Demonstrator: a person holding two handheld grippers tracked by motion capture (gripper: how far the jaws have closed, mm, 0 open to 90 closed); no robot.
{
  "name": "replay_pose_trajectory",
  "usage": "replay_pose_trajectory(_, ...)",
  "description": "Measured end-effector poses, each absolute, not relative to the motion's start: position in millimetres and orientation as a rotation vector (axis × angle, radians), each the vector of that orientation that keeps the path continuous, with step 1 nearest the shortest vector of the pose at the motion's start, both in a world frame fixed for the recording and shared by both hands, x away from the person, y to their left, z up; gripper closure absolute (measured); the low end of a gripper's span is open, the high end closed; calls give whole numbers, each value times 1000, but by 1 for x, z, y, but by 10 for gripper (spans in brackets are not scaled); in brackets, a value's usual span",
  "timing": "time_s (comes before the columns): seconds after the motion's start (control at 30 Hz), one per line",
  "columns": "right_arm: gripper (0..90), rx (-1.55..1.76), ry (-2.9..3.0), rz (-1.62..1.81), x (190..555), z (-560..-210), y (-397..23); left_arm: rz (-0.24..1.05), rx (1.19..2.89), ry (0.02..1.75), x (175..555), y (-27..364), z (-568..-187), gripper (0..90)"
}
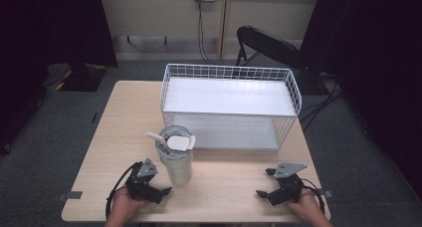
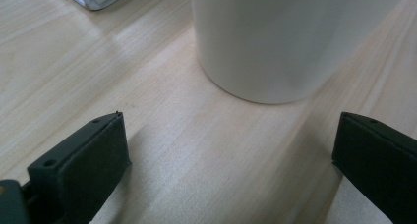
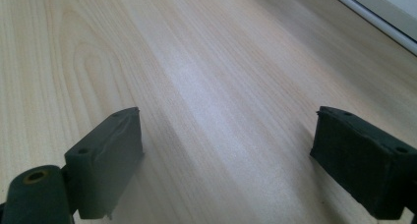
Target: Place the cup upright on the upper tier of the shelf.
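Two released tools (image 1: 166, 184) (image 1: 266, 183) flank a lidded white tumbler (image 1: 176, 160); wire basket (image 1: 293, 87) holds a white shelf (image 1: 226, 96).

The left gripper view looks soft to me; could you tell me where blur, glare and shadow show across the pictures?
Left gripper view: the tumbler is close and slightly soft, casting a faint shadow on the table. Right gripper view: a pale glare streak runs along the wood. High view: evenly lit, dark at the edges.

White tumbler (image 1: 177, 160) stands upright on the table (image 1: 229, 187), front-left area, just in front of the wire rack's (image 1: 231, 105) left corner. Clear lid with a white flip tab on top; white straw sticks out tilted to the left. In the left gripper view, its smooth round base (image 2: 275, 42) sits flat.
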State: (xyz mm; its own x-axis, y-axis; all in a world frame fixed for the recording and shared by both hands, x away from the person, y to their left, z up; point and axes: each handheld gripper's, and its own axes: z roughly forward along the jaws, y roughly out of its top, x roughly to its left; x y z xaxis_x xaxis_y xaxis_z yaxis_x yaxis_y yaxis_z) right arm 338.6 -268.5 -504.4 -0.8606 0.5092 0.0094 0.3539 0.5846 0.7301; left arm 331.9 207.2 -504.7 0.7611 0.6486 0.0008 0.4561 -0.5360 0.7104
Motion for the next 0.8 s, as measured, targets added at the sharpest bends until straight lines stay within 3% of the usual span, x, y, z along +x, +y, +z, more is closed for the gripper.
replay_pose_trajectory(0.33,110,720,2614,1138,339,-504,-269,347,2235,844,331,209,-502,29)
replay_pose_trajectory(0.47,111,718,2615,1140,339,-504,-269,325,2199,851,330,211,-498,84)
replay_pose_trajectory(0.8,111,717,2615,1140,339,-504,-269,270,2053,835,328,218,-482,109)
